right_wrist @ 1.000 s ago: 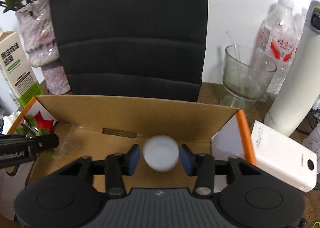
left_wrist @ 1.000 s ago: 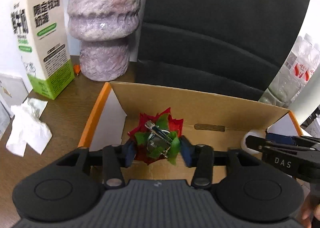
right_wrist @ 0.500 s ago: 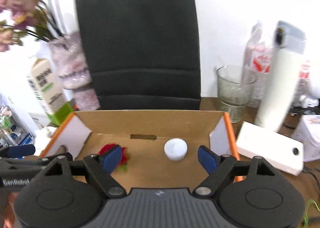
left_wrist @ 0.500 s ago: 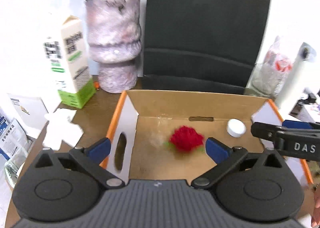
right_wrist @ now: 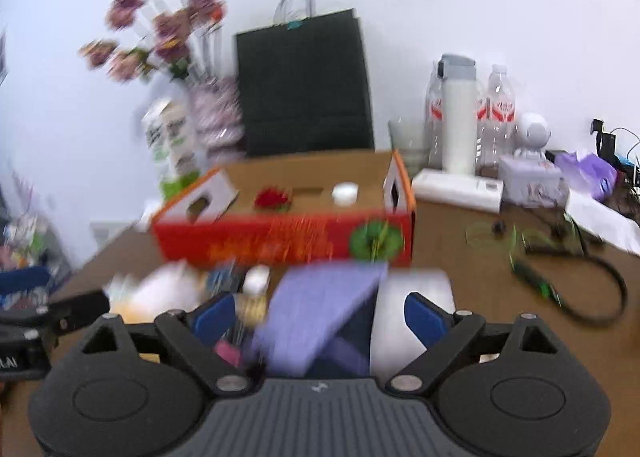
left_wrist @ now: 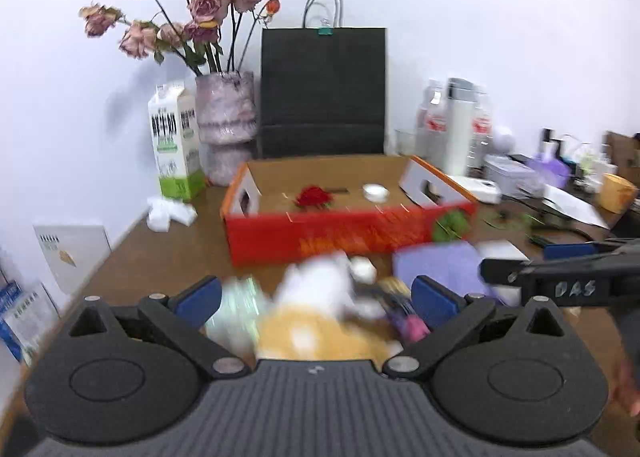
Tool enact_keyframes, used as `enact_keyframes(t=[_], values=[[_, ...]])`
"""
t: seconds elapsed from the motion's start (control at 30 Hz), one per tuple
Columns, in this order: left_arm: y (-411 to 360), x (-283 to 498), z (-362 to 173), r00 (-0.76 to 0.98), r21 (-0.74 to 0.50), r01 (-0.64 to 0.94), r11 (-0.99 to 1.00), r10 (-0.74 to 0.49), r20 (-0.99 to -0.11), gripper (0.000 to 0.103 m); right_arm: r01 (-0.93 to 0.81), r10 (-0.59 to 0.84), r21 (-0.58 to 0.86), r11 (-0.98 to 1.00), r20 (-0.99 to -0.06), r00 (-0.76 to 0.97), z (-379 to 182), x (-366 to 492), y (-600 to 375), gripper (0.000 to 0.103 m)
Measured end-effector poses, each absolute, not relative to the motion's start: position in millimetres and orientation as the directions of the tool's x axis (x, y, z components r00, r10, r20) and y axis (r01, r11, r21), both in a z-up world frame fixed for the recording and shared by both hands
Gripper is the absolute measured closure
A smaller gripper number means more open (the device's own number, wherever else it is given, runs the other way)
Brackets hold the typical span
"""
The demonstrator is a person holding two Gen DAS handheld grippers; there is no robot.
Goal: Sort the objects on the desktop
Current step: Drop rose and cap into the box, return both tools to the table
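A plain white wall (left_wrist: 480,37) is running behind the brown wooden counter (left_wrist: 168,253). Even, soft light is falling across it. A black paper bag (left_wrist: 323,93) is standing against the wall.

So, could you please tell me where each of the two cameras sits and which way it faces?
Left wrist view: sits on the left gripper, jaws open, facing the red cardboard box; the right gripper shows at right.
Right wrist view: sits on the right gripper, jaws open, facing the same box; the left gripper shows at left.
Shared: box, red paper flower, white round cap, black paper bag.
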State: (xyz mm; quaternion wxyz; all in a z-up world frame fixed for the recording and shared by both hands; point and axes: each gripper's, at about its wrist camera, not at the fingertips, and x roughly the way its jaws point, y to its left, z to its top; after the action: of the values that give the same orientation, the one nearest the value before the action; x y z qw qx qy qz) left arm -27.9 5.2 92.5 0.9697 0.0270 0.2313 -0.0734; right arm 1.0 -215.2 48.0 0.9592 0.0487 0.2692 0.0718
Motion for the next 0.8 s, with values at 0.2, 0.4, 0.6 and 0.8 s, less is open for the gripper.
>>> enact_keyframes(t=[0.2, 0.4, 0.6, 0.8], values=[[5, -121, 46, 0.927, 0.009, 0.047, 0.999, -0.04, -0.373, 0.0, -0.099, 0.14, 0.117, 0.988, -0.414, 0.9, 31, -109, -221, 0.007], [14, -168, 5, 0.955, -0.035, 0.013, 0.999, -0.023, -0.296, 0.0, -0.121, 0.144, 0.093, 0.988, -0.309, 0.94, 4, -170, -211, 0.001], [23, -149, 10, 0.943, -0.065, -0.018, 0.998, -0.005, -0.332, 0.0, -0.132, 0.132, 0.022, 0.991, -0.339, 0.931, -13, -170, -198, 0.002], [22, -148, 10, 0.929, -0.061, 0.02, 0.998, -0.041, -0.368, 0.0, -0.117, 0.116, 0.018, 0.993, -0.332, 0.936, -8, -174, -199, 0.002]])
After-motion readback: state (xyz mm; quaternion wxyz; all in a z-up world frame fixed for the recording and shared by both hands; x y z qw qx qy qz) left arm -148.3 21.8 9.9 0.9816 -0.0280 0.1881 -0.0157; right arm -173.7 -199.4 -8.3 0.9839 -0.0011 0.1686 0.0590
